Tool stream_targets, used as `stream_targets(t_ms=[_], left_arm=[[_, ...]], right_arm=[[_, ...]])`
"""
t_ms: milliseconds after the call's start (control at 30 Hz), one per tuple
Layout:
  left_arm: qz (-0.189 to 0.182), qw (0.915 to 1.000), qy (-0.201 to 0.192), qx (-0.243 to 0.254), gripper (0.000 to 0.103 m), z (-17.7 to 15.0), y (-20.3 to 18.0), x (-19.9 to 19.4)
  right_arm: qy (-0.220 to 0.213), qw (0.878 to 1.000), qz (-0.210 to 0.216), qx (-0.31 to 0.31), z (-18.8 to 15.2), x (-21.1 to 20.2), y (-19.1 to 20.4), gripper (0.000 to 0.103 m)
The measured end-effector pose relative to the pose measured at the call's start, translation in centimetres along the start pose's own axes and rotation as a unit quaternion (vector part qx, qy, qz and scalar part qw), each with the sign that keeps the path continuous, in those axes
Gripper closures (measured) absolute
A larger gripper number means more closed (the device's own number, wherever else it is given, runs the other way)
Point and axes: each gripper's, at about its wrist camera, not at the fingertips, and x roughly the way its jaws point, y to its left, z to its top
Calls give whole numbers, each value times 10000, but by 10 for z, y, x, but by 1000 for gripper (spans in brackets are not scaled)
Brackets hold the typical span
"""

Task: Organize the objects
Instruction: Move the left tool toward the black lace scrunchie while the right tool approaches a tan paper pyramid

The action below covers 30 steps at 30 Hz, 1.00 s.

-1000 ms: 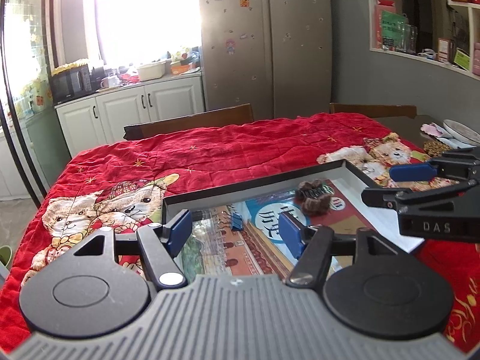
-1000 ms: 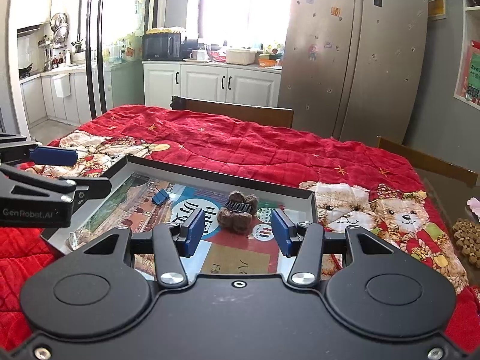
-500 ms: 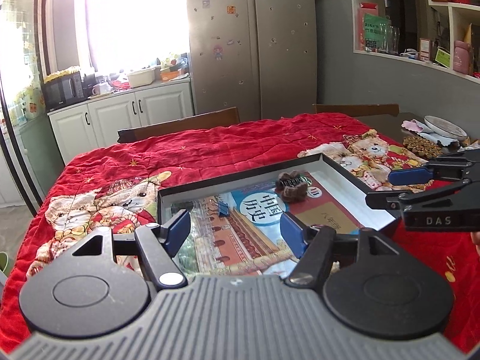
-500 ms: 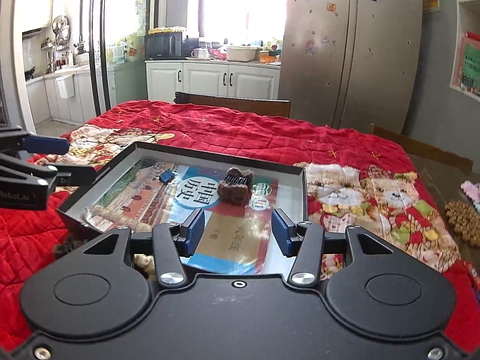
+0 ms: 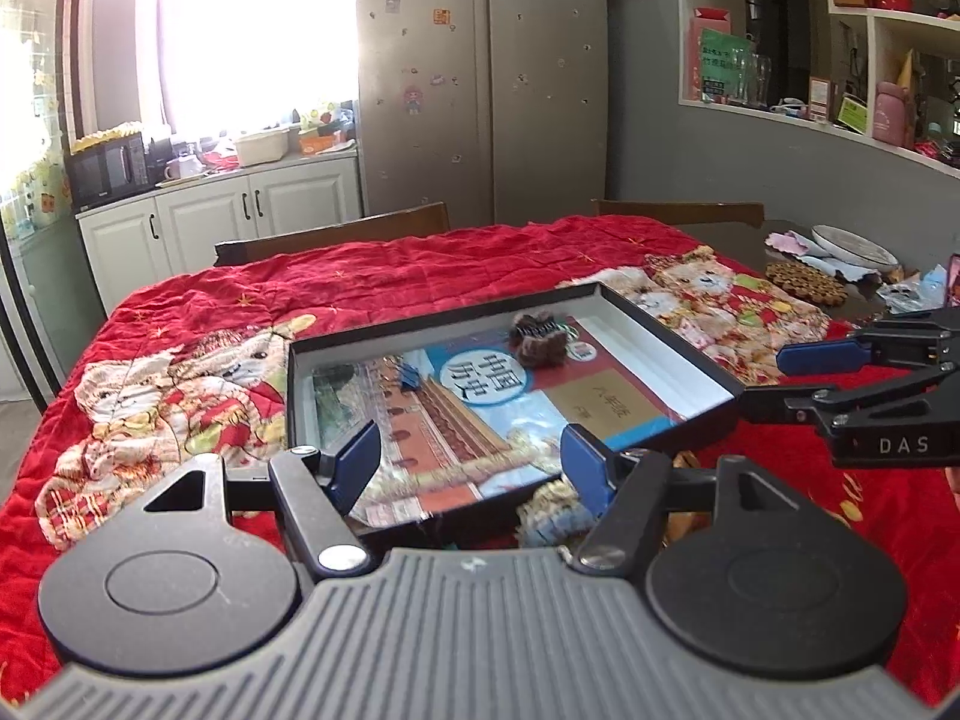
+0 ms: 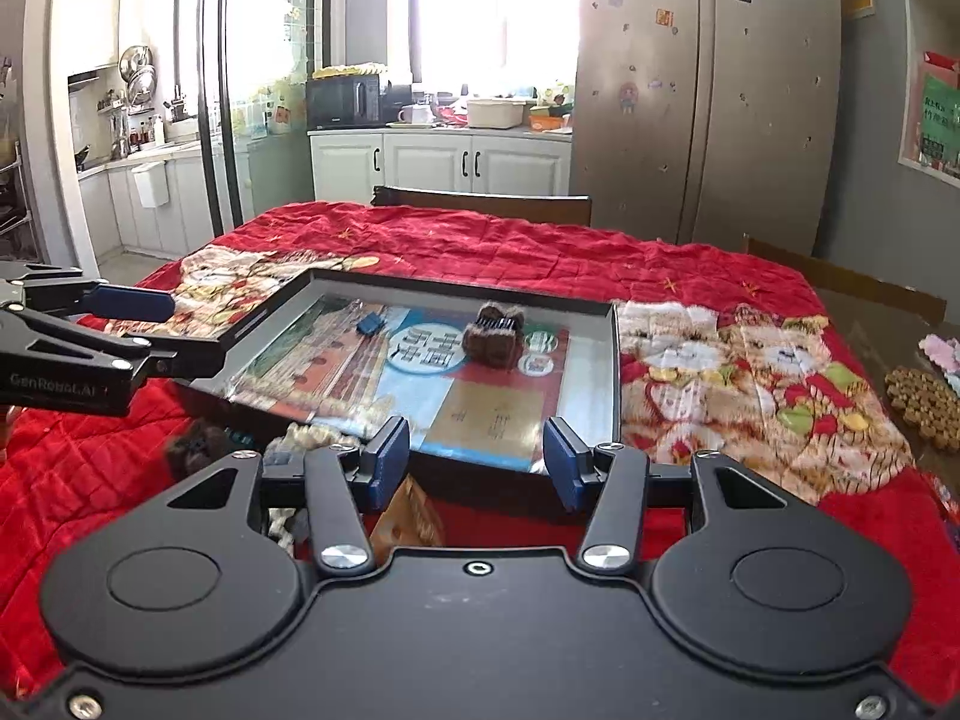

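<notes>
A red quilt [image 5: 420,282] covered the table. The tray [image 6: 616,372] lay at my twelve o'clock, holding a book [image 6: 480,396] and a brown hair claw [image 6: 495,339]. My left tongs [image 5: 474,468] and right tongs [image 6: 477,459] stood open and empty.

Fluffy items [image 6: 198,450] near the tray's [image 6: 615,372] front edge, partly hidden, unidentifiable.
</notes>
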Motion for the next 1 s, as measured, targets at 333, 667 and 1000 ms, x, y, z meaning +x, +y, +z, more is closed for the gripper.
stream_targets(t_ms=[333, 667, 1000], left_arm=[[-221, 9995, 134, 159, 25, -23, -11, -6], [-538, 9975, 273, 371, 28, -49, -24, -5], [-723, 9961, 448, 220, 52, -67, -27, -1]], right_arm=[[-76, 9995, 262, -187, -23, -16, 13, 55], [210, 9979, 570, -234, -57, -11, 27, 55], [285, 9978, 590, -26, -75, -8, 23, 55]])
